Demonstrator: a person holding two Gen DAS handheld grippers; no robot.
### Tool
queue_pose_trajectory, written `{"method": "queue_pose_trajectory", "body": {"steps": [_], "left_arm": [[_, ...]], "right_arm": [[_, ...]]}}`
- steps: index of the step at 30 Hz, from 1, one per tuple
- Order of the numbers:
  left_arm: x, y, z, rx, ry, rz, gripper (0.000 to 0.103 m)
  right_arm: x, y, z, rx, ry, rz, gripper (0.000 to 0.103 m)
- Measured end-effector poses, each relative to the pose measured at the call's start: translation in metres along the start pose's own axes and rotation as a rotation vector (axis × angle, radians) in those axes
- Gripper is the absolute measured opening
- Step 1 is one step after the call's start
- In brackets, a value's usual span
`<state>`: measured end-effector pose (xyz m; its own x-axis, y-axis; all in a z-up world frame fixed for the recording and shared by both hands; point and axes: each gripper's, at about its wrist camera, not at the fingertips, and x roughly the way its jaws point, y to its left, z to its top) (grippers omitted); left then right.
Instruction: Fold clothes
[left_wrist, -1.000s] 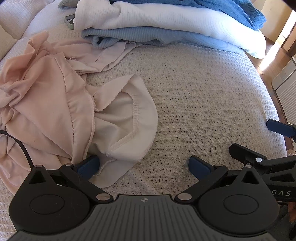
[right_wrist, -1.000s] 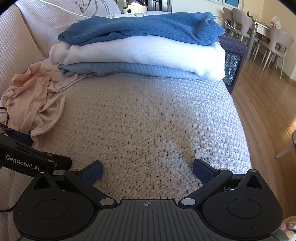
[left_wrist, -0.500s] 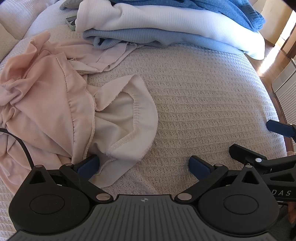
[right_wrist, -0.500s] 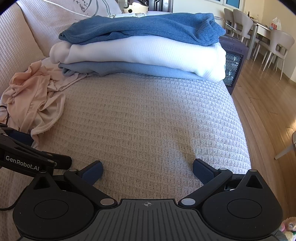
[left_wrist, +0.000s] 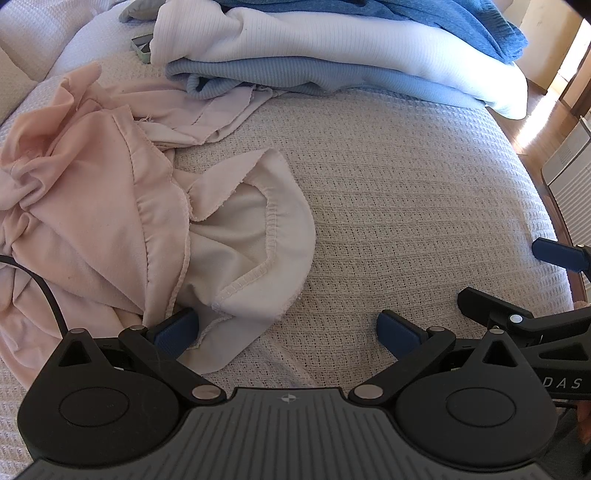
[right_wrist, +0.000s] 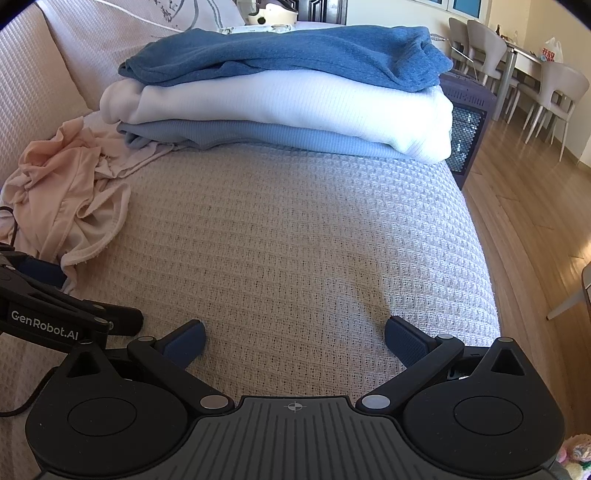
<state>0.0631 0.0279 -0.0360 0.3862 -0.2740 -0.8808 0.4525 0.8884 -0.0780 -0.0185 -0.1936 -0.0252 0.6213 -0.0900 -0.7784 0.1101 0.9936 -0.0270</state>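
Note:
A crumpled pale pink garment (left_wrist: 96, 206) lies on the left of the waffle-weave sofa cover (left_wrist: 406, 192); it also shows as a pink garment (right_wrist: 70, 192) at the left in the right wrist view. My left gripper (left_wrist: 288, 330) is open, low over the cover, with its left pad (left_wrist: 177, 328) touching the garment's hem. My right gripper (right_wrist: 293, 341) is open over bare cover, with nothing between its fingers. A folded stack lies behind: a dark blue sweater (right_wrist: 288, 55) on a white one (right_wrist: 295, 103) on a light blue one (right_wrist: 258, 134).
The sofa's right edge drops to a wooden floor (right_wrist: 535, 206). A dark heater (right_wrist: 467, 122) stands beside the stack, with dining chairs (right_wrist: 554, 85) further back. A black cable (left_wrist: 44, 288) runs over the pink garment. A small object (left_wrist: 142, 46) lies by the stack.
The left gripper has crept slightly forward toward the stack and the pink garment. The right gripper has hardly moved. Both stay open.

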Motion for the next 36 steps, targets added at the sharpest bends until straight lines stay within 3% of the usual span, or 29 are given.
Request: {"method": "queue_pose_trajectory", "body": {"steps": [7,14,36], "left_arm": [[-0.001,-0.004,-0.006,0.001,-0.012,-0.001,0.103],[0.016,-0.020,0.013,-0.002,-0.011,0.000,0.103],[-0.001,-0.007,0.000,-0.019,-0.040,-0.004,0.103]], "right_arm": [[0.000,0.001,-0.001,-0.009,-0.002,-0.003,0.103],[0.000,0.000,0.000,-0.011,-0.002,-0.001,0.103],[0.001,0.000,0.000,-0.009,-0.004,0.002,0.103]]}}
